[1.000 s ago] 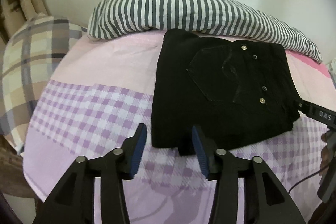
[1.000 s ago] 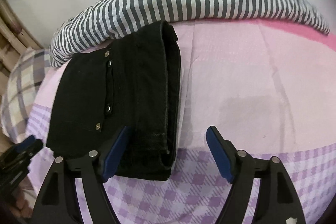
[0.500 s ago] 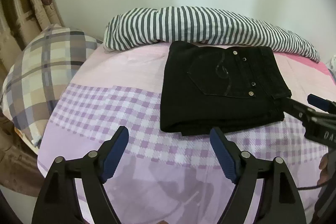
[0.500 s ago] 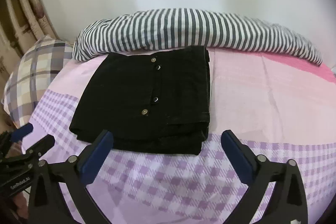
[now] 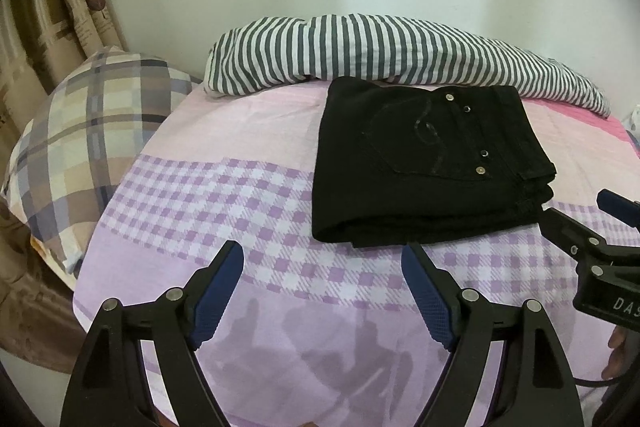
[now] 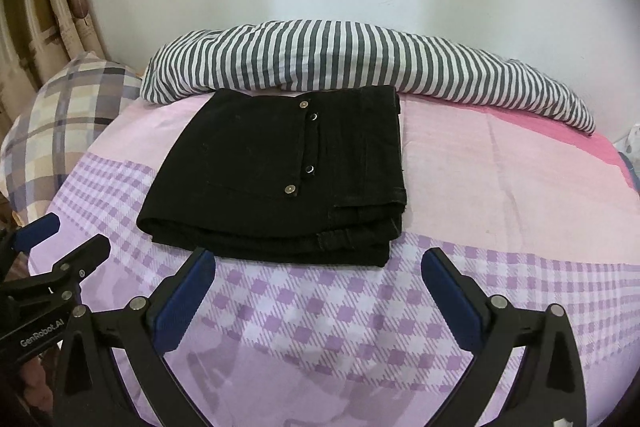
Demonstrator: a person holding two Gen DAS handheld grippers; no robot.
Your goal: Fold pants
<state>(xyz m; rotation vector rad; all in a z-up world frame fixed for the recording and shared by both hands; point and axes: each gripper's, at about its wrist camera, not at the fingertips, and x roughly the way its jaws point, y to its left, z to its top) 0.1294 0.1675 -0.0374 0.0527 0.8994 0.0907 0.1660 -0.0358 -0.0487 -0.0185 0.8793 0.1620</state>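
Observation:
The black pants (image 5: 424, 163) (image 6: 280, 171) lie folded into a thick rectangle on the bed, the back pocket with its metal studs facing up. My left gripper (image 5: 322, 263) hangs open over the checked sheet, short of the pants' near left corner, with nothing between its blue pads. My right gripper (image 6: 318, 267) is open too, just in front of the pants' near edge and clear of it. Each gripper shows at the edge of the other's view: the right gripper (image 5: 600, 239) at the right edge of the left wrist view, the left gripper (image 6: 52, 247) at the left edge of the right wrist view.
A pink and purple checked sheet (image 5: 224, 195) (image 6: 500, 163) covers the bed. A grey-and-white striped pillow (image 5: 400, 51) (image 6: 360, 63) lies along the wall right behind the pants. A plaid pillow (image 5: 80, 139) (image 6: 52, 131) sits at the left by a curtain (image 5: 60, 11).
Both grippers opened wide, let go of the pants' near edge and drew back and up. The folded pants stay flat on the bed.

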